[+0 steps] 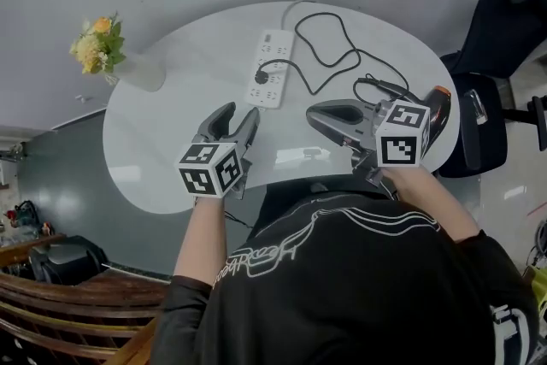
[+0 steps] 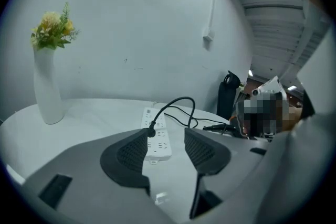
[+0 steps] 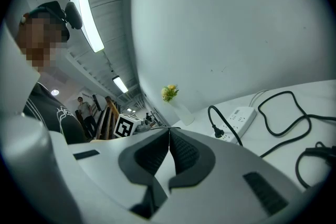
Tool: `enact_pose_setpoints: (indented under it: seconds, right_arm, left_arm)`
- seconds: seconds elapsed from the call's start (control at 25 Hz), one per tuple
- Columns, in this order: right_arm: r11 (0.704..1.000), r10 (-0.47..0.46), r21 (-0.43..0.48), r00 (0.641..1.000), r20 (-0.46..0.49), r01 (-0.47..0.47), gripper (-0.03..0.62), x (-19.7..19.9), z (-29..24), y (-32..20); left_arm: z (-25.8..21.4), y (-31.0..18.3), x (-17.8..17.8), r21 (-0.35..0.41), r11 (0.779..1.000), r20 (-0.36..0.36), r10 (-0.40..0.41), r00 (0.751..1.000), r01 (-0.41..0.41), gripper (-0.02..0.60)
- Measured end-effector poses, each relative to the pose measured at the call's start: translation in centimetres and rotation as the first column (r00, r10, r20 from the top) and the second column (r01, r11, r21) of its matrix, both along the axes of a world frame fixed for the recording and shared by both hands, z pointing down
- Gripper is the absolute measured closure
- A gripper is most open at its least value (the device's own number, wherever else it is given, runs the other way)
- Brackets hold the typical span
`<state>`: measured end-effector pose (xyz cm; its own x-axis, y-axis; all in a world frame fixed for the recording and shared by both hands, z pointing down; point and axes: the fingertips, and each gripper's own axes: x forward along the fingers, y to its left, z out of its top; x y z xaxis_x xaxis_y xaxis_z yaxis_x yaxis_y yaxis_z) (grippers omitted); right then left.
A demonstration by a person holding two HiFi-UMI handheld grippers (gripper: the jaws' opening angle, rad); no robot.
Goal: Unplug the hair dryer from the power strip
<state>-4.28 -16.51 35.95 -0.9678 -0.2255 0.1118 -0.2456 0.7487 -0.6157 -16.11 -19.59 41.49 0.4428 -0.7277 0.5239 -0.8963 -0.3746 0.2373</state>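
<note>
Head view: my left claw (image 1: 239, 117) gapes empty, right claw (image 1: 312, 111) pinched shut; yanking the plug (image 1: 261, 77) may drag the loose power strip (image 1: 275, 45) along

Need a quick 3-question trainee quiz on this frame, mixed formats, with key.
1. True or false: the plug is already out of the power strip.
2. Which one has its jaws apart: A, the left gripper, or B, the right gripper?
3. Fill in: in the head view, the hair dryer lies at the table's ___ edge.
Key: 1 false; 2 A; 3 right.
</note>
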Motion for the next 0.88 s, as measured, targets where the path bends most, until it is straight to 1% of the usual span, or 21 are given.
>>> enact_pose_setpoints:
  seconds: [0.12,0.24,0.4,0.52,0.64,0.8,0.88]
  right_arm:
    - [1.0,0.018,-0.014,1.0,-0.025,-0.018,0.597,-0.5,1.1,-1.2]
    - [0.999,0.037,-0.028,0.999,-0.036,-0.038,0.597,-1.2,2.1,-2.3]
    - [0.998,0.056,-0.023,0.997,-0.052,-0.058,0.597,-1.8,3.2,-3.3]
    - [0.998,0.06,-0.024,0.996,-0.069,-0.062,0.597,-2.6,4.2,-3.9]
    - [0.997,0.07,-0.029,0.995,-0.065,-0.072,0.597,-3.4,5.4,-4.2]
    - [0.997,0.054,-0.052,0.996,-0.071,-0.058,0.597,-4.1,7.1,-3.7]
    - [0.997,0.046,-0.062,0.996,-0.081,-0.051,0.597,-4.3,7.7,-3.7]
  left_arm:
    - [2.4,-1.6,-0.9,-0.04,0.999,-0.001,0.007,1.0,-0.007,0.368]
    - [4.9,-3.0,-1.7,-0.094,0.995,-0.003,0.02,1.0,-0.02,0.365]
    - [7.4,-4.5,-1.6,-0.143,0.989,-0.036,0.029,0.999,-0.034,0.367]
    - [8.6,-5.4,-1.4,-0.159,0.986,-0.049,0.044,0.998,-0.051,0.367]
    - [9.5,-6.0,-1.4,-0.171,0.984,-0.05,0.045,0.998,-0.053,0.367]
    - [10.5,-6.2,-0.9,-0.191,0.98,-0.077,0.036,0.996,-0.05,0.371]
    - [10.9,-6.3,-0.8,-0.196,0.979,-0.077,0.039,0.996,-0.053,0.374]
